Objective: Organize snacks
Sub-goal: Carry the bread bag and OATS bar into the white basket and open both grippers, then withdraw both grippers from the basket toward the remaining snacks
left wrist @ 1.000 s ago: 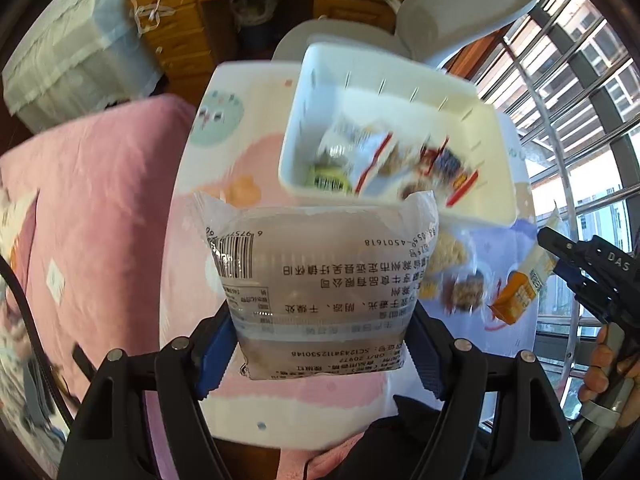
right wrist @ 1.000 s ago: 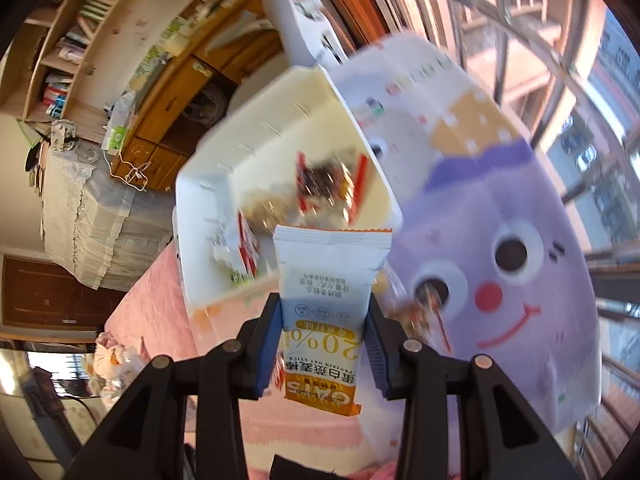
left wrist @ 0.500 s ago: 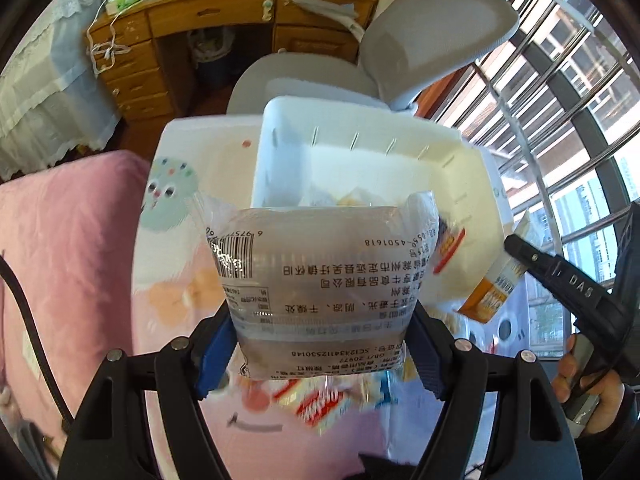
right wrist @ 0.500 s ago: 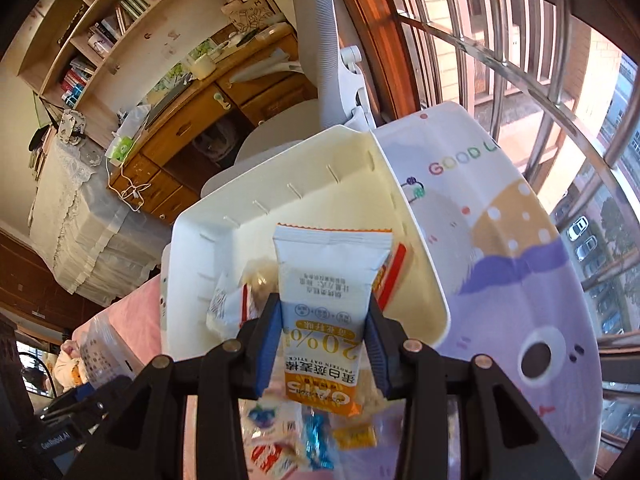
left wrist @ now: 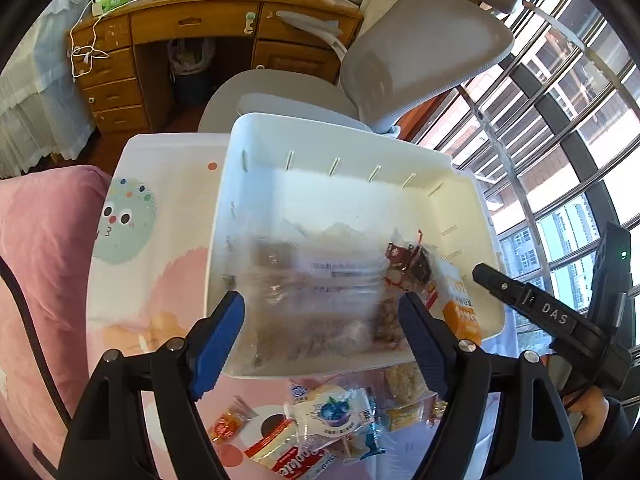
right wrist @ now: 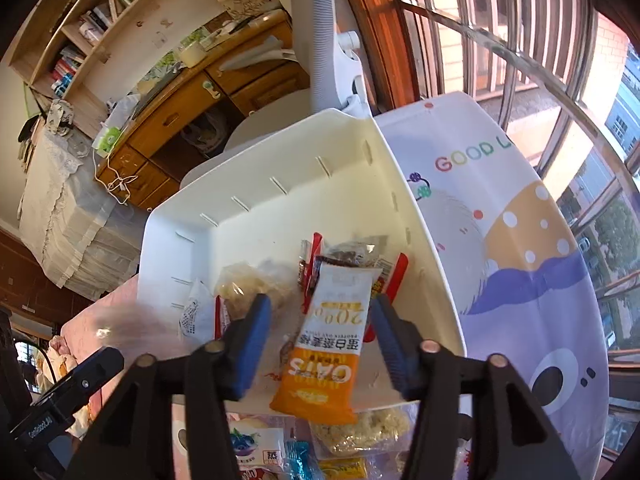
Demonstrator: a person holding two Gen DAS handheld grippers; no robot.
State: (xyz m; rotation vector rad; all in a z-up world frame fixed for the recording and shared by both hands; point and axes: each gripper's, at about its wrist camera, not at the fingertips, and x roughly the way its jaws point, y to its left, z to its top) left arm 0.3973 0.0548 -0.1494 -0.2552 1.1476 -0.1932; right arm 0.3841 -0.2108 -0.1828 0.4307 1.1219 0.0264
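Sunlit window bars and a wooden desk frame a cartoon-printed bench (right wrist: pixel 520 240) that carries a white bin (left wrist: pixel 304 136), and both tools hang over that bin, angled steeply down into it. Between the pads of the right tool (right wrist: pixel 320 336) lies the orange oat bar (right wrist: pixel 324 344), its long axis running straight out ahead of the tool, white end far and orange end near, overhanging the bin's near rim; the jaws are opening and the blue pads stand clear of the wrapper on both sides, so the bar looks let go rather than held. Ahead of the left tool (left wrist: pixel 320 320) sits a clear bag (left wrist: pixel 316 284), blurred as if dropping, low inside the bin and between the spread pads; these jaws are opening too and I see no pad pressing on it. With both packets inside or at the bin, the relation that matters next is the loose pile of snacks (left wrist: pixel 332 420) — it lies on the bench below and nearer than the bin, just under both tools' fingers, so the next reach probably means drawing back toward the person and dipping. A blueberry packet (right wrist: pixel 248 444) lies below and left of the right tool's pads, a crumbly rice cake (right wrist: pixel 360 428) just below them — the latter seems the right tool's shorter reach, while the blueberry packet sits centred under the left tool.
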